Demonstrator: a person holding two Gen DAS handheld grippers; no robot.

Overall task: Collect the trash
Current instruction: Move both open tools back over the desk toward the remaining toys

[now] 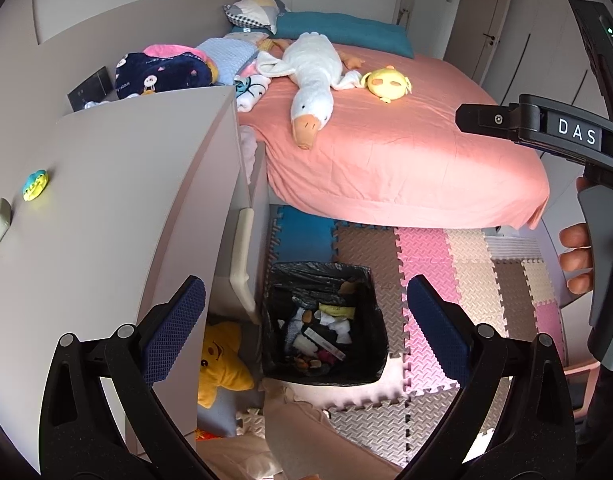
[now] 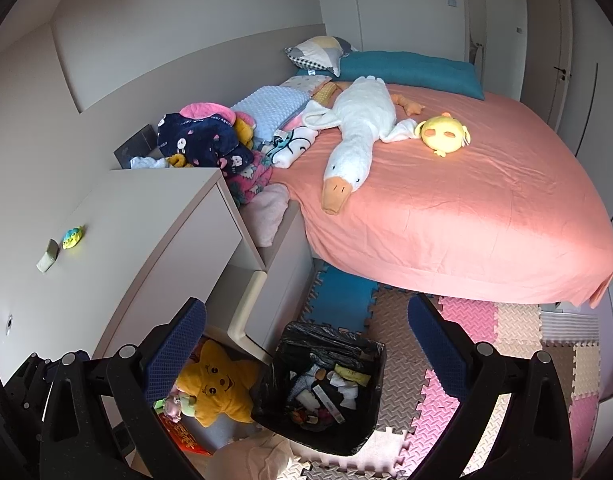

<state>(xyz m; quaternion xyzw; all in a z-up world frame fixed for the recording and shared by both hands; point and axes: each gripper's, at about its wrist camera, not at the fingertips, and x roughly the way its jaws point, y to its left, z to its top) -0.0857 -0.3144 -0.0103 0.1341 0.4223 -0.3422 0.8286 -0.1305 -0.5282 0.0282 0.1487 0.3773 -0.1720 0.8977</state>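
A bin (image 1: 370, 300) lined with a black bag stands on the floor mats beside the dresser. Paper scraps and wrappers (image 1: 326, 328) lie inside it. My left gripper (image 1: 305, 292) hangs above the bin, open, with nothing between its blue pads. My right gripper (image 2: 306, 308) is also open and empty, a little higher, with the bin (image 2: 370, 384) below it. A small yellow and blue object (image 1: 35, 186) and a grey-green piece (image 1: 0, 222) rest on the dresser top. The right tool's black body (image 1: 546, 128) and a hand (image 1: 574, 256) show at the right edge.
A white dresser (image 2: 154, 216) stands left of the bin. The bed with a pink sheet (image 2: 466, 208) holds a white goose plush (image 2: 358, 128), a yellow plush (image 2: 442, 130) and piled clothes. A yellow star pillow (image 2: 214, 392) lies by the bin. Foam mats (image 2: 438, 412) cover the floor.
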